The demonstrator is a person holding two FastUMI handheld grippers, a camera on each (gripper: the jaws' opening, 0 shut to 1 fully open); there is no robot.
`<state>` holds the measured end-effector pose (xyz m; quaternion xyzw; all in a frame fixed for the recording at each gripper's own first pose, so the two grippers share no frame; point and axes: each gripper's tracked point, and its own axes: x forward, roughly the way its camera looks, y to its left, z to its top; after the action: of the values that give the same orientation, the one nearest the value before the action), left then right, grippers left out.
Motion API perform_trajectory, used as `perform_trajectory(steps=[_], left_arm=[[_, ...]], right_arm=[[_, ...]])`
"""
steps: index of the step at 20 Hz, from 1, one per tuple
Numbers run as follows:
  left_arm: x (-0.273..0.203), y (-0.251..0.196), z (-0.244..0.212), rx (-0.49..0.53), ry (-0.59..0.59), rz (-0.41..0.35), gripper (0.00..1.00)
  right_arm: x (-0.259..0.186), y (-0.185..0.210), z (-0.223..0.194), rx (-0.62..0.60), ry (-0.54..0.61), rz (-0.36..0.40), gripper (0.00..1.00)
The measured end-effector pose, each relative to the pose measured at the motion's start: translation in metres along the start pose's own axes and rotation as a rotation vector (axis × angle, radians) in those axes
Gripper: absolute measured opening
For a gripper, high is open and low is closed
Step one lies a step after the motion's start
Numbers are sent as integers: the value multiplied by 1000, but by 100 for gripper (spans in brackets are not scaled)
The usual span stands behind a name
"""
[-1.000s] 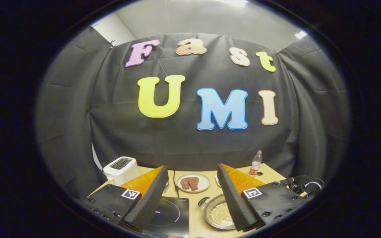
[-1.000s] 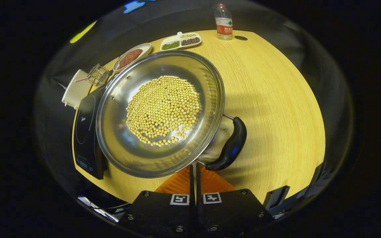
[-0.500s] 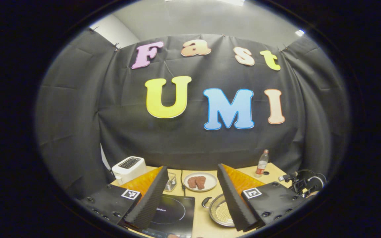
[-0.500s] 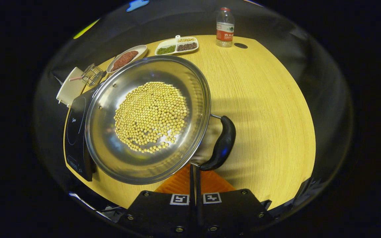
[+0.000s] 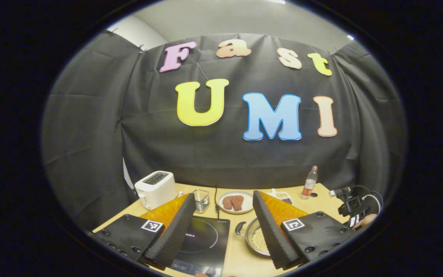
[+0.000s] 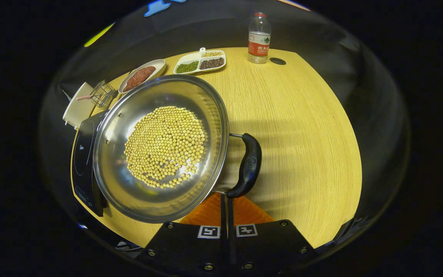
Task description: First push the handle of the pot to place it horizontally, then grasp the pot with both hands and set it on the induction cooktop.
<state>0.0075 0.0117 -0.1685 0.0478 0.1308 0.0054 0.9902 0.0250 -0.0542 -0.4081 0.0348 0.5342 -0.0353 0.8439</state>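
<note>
A steel pot (image 6: 114,184) holding yellow beans (image 6: 164,146) stands on the wooden table (image 6: 302,127). Its left rim overlaps the edge of the black induction cooktop (image 6: 83,154). The pot's black side handle (image 6: 248,165) points right in the right gripper view. My right gripper (image 6: 225,198) is shut, its tips against the handle's near end. My left gripper (image 5: 221,234) hovers open above the table, the cooktop (image 5: 202,240) between its fingers. The pot (image 5: 256,240) sits by the right finger (image 5: 269,227), its other handle (image 5: 240,228) facing the cooktop.
A white toaster (image 5: 156,188), a wire basket (image 6: 100,94), a plate of meat (image 6: 140,75), a divided dish of beans (image 6: 200,61) and a water bottle (image 6: 258,36) line the table's far side. The other gripper (image 5: 354,206) and a hand (image 5: 363,221) are at right.
In the right gripper view the pot and its handle have shifted left toward the cooktop with the shut gripper at the handle's end. The left gripper has drawn back, showing more table.
</note>
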Motion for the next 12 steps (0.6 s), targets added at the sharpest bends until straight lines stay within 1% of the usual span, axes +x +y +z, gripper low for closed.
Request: perform_trajectory(steps=[1, 3, 6, 10, 12], left_arm=[[0, -1, -3, 7, 2, -3, 97], [3, -8, -11, 10, 24, -26, 99], [10, -20, -24, 18, 56, -67, 99], [24, -37, -34, 26, 82, -123, 97], [31, -45, -41, 25, 96, -152, 95]], right_arm=[[1, 0, 1, 3, -6, 1, 1], [2, -1, 3, 12, -18, 9, 1], [5, -4, 11, 44, -32, 27, 1], [7, -8, 23, 48, -65, 45, 1], [10, -13, 30, 46, -81, 40, 1]])
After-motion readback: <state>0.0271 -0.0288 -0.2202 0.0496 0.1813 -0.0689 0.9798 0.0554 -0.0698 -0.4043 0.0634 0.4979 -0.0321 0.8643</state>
